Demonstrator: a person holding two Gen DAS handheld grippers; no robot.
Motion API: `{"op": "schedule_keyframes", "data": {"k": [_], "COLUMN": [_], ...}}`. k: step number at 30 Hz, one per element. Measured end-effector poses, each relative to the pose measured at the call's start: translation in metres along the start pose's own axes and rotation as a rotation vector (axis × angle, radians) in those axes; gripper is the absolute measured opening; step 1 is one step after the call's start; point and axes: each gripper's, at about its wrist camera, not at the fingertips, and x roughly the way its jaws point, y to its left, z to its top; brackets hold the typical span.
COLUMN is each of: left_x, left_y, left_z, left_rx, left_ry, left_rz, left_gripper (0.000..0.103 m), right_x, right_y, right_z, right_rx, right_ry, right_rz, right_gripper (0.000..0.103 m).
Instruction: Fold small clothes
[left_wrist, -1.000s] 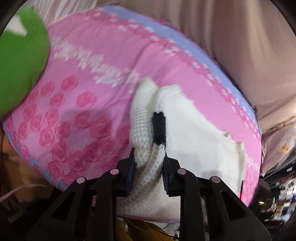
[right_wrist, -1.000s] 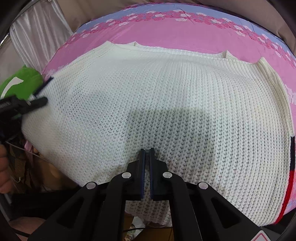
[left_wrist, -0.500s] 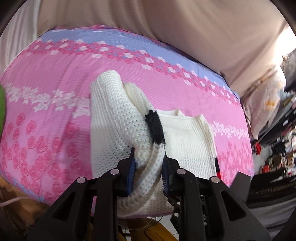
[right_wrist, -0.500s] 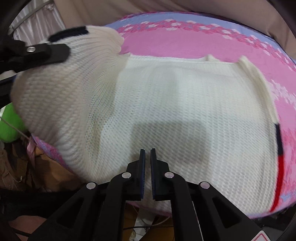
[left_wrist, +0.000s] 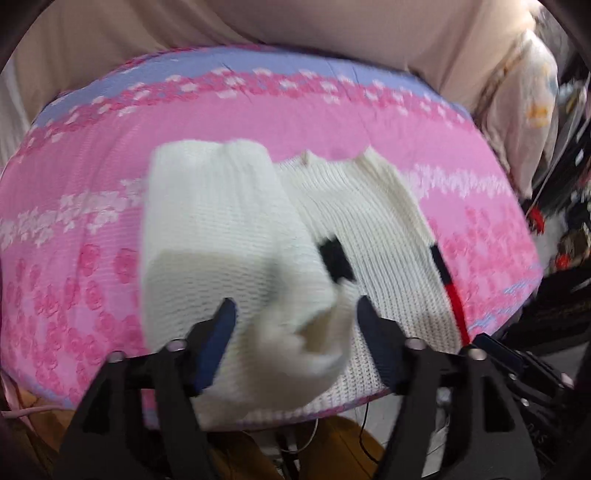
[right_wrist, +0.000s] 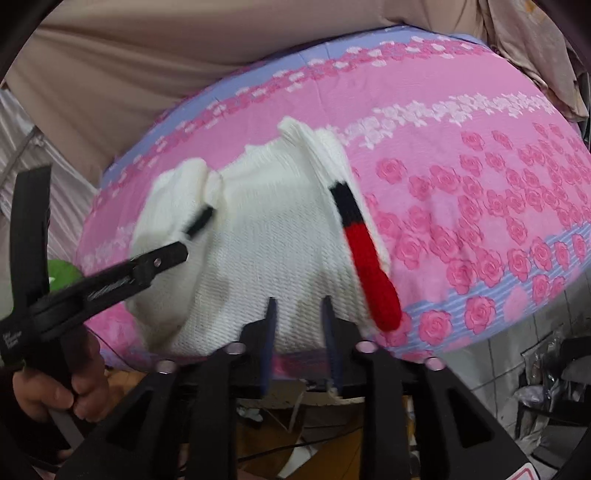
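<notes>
White knitted sweater (left_wrist: 373, 236) lies lower centre on the pink rose-patterned bed cover (left_wrist: 92, 229), its folded-over side loose between my left hand-held gripper (left_wrist: 293, 314), whose jaws just opened, as did my empty right hand-held gripper (right_wrist: 297, 314); that flap could slump open.

Bright even light, motion blur, fisheye-warped edges

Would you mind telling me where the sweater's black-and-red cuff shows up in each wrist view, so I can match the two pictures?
Left wrist view: the black-and-red cuff runs thin along the white sweater's right edge, right of centre.
Right wrist view: the cuff looks large, right of centre, above the right gripper.
Shared landmark: the pink rose-print cover.
</notes>
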Motion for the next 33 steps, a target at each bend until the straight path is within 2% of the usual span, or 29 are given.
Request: {"op": "schedule_keyframes", "data": {"k": [1,3,5,8,11,14,20,25,30,33], "left_x": [-0.015,-0.034,-0.037,-0.035,-0.034,-0.038,-0.048,-0.049,-0.048,-0.046], "left_y": [0.014,0.041,0.065,0.104,0.132,0.144,0.148,0.145,0.138,0.133], "left_z": [0.000,0.001,0.000,-0.014,-0.027,-0.035,-0.040,-0.043,-0.042,-0.041], "left_rx": [-0.038,-0.103,-0.147,-0.225,-0.315,-0.357,-0.370,-0.354,-0.317,-0.299], "left_ry": [-0.034,-0.072,-0.065,-0.037,-0.004,0.002,-0.017,-0.014,-0.005,0.002], "left_rz": [-0.007,0.027,0.079,0.187,0.220,0.234,0.252,0.255,0.255,0.255], "left_gripper": [0.072,0.076,0.076,0.076,0.076,0.076,0.076,0.076,0.076,0.076], "right_x": [-0.001,-0.001,0.011,0.041,0.072,0.092,0.107,0.111,0.110,0.109], "right_y": [0.006,0.025,0.049,0.076,0.097,0.121,0.155,0.155,0.151,0.150], "right_z": [0.004,0.013,0.020,0.026,0.030,0.032,0.025,0.027,0.026,0.025], "right_rx": [-0.006,-0.031,-0.073,-0.125,-0.147,-0.202,-0.341,-0.361,-0.332,-0.325], "right_ry": [-0.009,-0.011,0.009,0.077,0.158,0.219,0.247,0.246,0.246,0.244], "right_rz": [0.023,0.069,0.113,0.097,0.048,-0.010,-0.106,-0.117,-0.093,-0.088], "right_gripper": [0.046,0.061,0.066,0.066,0.066,0.066,0.060,0.056,0.030,0.024]}}
